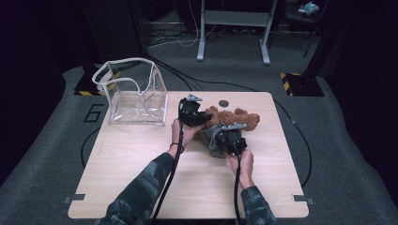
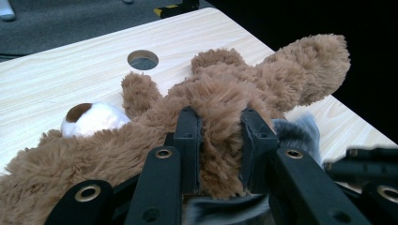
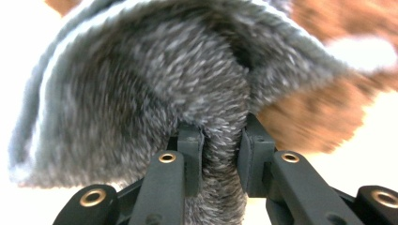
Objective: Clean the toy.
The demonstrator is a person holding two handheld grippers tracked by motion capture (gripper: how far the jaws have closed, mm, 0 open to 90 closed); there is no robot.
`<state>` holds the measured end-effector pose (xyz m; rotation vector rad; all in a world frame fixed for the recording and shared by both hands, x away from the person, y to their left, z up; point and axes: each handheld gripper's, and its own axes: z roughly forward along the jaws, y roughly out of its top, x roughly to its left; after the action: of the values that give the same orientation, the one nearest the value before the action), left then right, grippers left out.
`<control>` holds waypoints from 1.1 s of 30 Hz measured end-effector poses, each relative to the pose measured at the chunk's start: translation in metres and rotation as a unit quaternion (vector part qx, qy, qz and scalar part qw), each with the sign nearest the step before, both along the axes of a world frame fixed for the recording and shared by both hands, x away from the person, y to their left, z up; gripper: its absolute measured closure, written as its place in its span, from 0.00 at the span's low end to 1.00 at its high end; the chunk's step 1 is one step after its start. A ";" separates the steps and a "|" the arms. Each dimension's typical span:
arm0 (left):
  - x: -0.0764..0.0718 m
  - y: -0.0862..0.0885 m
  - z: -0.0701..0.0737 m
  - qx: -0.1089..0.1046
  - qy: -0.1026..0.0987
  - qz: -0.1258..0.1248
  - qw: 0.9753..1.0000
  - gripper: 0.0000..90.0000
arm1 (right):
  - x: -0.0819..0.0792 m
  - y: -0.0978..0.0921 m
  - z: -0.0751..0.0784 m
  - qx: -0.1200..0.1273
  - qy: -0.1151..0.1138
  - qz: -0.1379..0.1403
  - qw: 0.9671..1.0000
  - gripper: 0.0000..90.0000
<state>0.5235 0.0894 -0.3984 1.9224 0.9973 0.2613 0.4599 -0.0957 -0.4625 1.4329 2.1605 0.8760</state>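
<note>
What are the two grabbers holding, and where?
Left gripper pinches the brown teddy bear by its body fur; right gripper pinches a fold of grey fuzzy cloth.

Taking the brown teddy bear as landmark: it is lying across the far middle of the table, blocking passage there. The left gripper is pinching its fur at its left end, and the right gripper is clamping grey plush cloth just in front of it, crowding the near side. Left of the bear, a clear bag is standing at the table's far corner. Right of the bear, bare wood is lying open, and the near half of the table is offering wide room.
</note>
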 end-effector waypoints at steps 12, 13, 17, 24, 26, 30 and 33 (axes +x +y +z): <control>0.000 0.005 0.000 0.003 0.008 -0.011 1.000 0.45 | -0.012 -0.054 -0.013 0.003 0.013 -0.067 0.998 0.82; 0.000 0.006 0.000 0.003 0.007 -0.008 1.000 0.43 | -0.015 -0.050 -0.014 0.001 0.013 -0.060 0.998 0.82; 0.000 0.016 -0.001 0.001 0.010 -0.008 1.000 0.35 | -0.025 -0.022 -0.015 -0.001 0.010 -0.011 1.000 0.82; -0.004 0.035 -0.002 -0.001 0.005 -0.001 1.000 0.28 | -0.027 0.028 -0.011 -0.016 0.002 0.052 0.999 0.82; -0.005 0.042 -0.003 -0.006 0.007 0.003 1.000 0.27 | -0.026 0.037 -0.010 -0.018 -0.003 0.060 0.998 0.82; -0.007 0.054 -0.003 -0.014 0.005 0.007 1.000 0.24 | -0.023 0.048 -0.011 -0.021 0.001 0.063 0.998 0.82; -0.011 0.064 -0.001 -0.013 -0.006 0.009 1.000 0.23 | -0.021 0.050 -0.014 -0.022 0.005 0.065 0.998 0.82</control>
<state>0.5124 0.1530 -0.3997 1.8877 1.0074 0.2689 0.4389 -0.0462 -0.4762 1.2893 2.2869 0.8636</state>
